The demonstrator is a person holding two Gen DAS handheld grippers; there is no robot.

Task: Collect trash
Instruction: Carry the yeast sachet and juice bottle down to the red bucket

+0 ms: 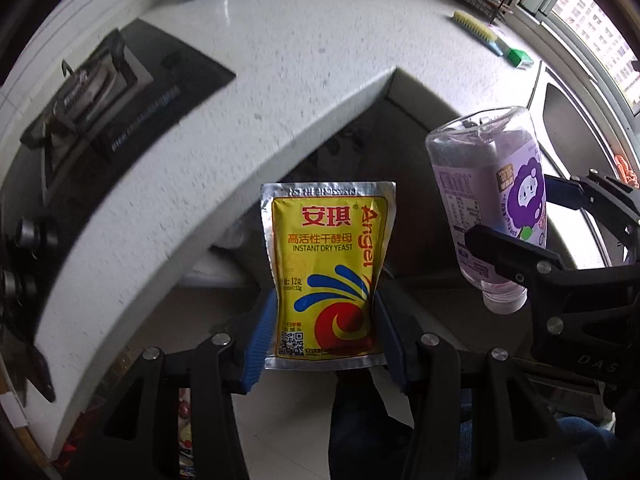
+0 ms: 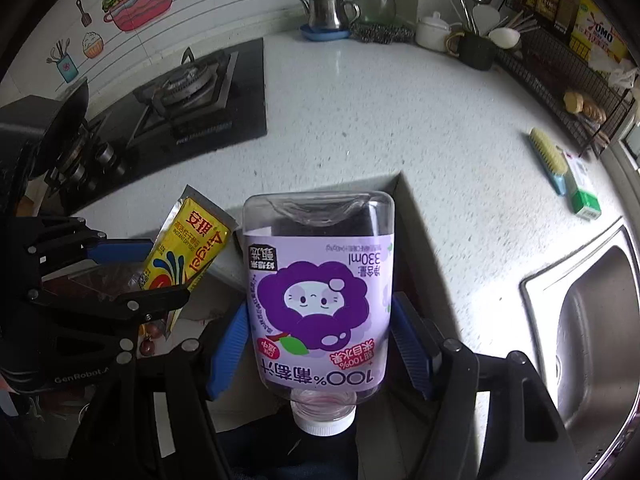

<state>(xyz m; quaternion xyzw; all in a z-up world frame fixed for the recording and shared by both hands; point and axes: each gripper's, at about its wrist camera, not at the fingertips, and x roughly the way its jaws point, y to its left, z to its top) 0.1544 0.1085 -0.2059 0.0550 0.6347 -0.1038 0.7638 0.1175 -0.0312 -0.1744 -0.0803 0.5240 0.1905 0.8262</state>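
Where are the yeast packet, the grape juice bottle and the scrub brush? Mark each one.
yeast packet [image 1: 326, 264]: left wrist view, on its yellow front.
grape juice bottle [image 2: 318, 300]: right wrist view, on the purple label.
scrub brush [image 2: 547, 156]: right wrist view, on its bristles.

Stove [image 1: 96, 92] smeared by blur in the left wrist view, burner detail unreadable. Lower edge of yeast sachet [image 2: 188, 252] hidden behind left hand-held gripper [image 2: 160, 272] in the right wrist view. Sink [image 2: 592, 344] cut off at the frame's right edge; small print on juice bottle [image 2: 320, 300] too fine to read.
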